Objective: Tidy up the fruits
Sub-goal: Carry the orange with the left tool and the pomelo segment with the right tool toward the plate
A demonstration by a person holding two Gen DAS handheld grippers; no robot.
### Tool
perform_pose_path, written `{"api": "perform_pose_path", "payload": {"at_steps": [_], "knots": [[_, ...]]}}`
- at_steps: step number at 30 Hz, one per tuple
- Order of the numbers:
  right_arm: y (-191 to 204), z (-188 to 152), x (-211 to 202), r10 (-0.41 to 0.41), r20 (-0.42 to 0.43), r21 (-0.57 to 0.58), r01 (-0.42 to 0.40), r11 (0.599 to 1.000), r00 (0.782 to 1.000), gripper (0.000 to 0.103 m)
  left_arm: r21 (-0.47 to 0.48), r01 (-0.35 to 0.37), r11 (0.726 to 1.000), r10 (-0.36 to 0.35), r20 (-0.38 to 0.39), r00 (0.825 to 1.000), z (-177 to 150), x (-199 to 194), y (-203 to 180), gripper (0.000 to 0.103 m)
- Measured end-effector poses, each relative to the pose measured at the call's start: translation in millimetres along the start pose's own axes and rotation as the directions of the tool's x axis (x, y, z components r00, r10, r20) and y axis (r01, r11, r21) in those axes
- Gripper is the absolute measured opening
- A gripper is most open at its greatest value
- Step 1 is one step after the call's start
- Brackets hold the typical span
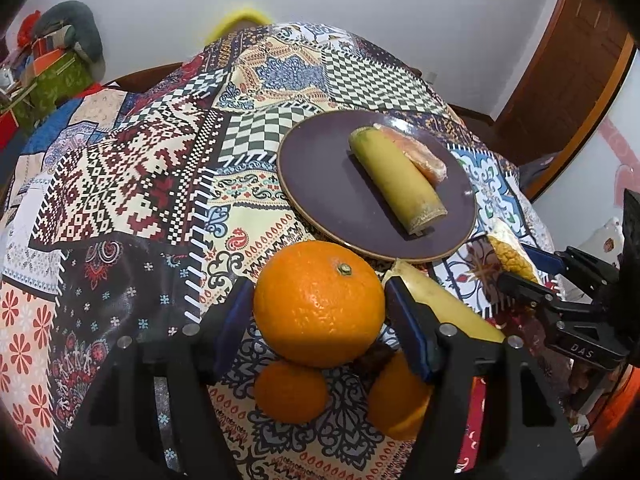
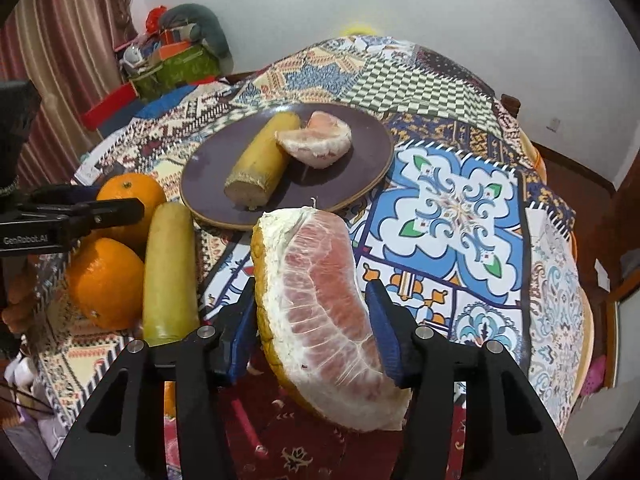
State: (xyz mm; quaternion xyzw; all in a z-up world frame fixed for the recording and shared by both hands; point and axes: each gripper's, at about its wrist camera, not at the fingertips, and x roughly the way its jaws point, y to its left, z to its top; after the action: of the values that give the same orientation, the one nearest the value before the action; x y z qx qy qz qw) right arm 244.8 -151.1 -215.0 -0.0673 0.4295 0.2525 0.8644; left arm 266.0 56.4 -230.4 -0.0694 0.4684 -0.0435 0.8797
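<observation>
White walls enclose the room, with wooden trim at the right of the frame and striped curtains (image 2: 60,40) at upper left in the right wrist view. Covering the round table is a patchwork-print tablecloth (image 1: 132,184), smooth and busy with checker, floral and geometric panels. At upper left in both views sits a clutter pile (image 2: 176,56) of boxes and cloth. Count of fruit items: three oranges, two pomelo pieces, two cut yellow-green cylindrical stalk sections. My left gripper (image 1: 320,312) is clamped on one orange (image 1: 319,304), round with pebbled glossy skin and a green stem button, at lower centre of the left wrist view. Two further oranges (image 1: 291,391) lie on the cloth below it. My right gripper (image 2: 310,308) is closed around a large pomelo wedge (image 2: 320,320), pink fibrous flesh, white pith, yellow rind along one edge, at lower centre of its view. One dark purple round plate (image 2: 348,176), matte with a pale rim, sits at centre of the table. On it lie one stalk section (image 2: 260,164) with a fibrous cut end and one peeled pomelo piece (image 2: 316,144), touching. A second stalk section (image 2: 170,272), smooth-skinned, lies on the cloth just beside the oranges.
</observation>
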Motion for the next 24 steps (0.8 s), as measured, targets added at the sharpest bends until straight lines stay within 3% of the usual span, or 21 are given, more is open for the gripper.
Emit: {"api": "perform_pose_path", "payload": {"at_steps": [13, 24], "knots": [[4.8, 19.4, -44.6, -0.018, 0.134, 0.030, 0.014, 0.999, 0.991, 0.046, 0.016, -0.019, 1.000, 0.017, 0.127, 0.992, 15.9, -49.1, -8.5, 0.067], [14.0, 47.8, -63.5, -0.025, 0.239, 0.042, 0.015, 0.999, 0.971, 0.046, 0.046, -0.010, 0.999, 0.001, 0.192, 0.981, 45.0, -63.6, -21.8, 0.067]]}}
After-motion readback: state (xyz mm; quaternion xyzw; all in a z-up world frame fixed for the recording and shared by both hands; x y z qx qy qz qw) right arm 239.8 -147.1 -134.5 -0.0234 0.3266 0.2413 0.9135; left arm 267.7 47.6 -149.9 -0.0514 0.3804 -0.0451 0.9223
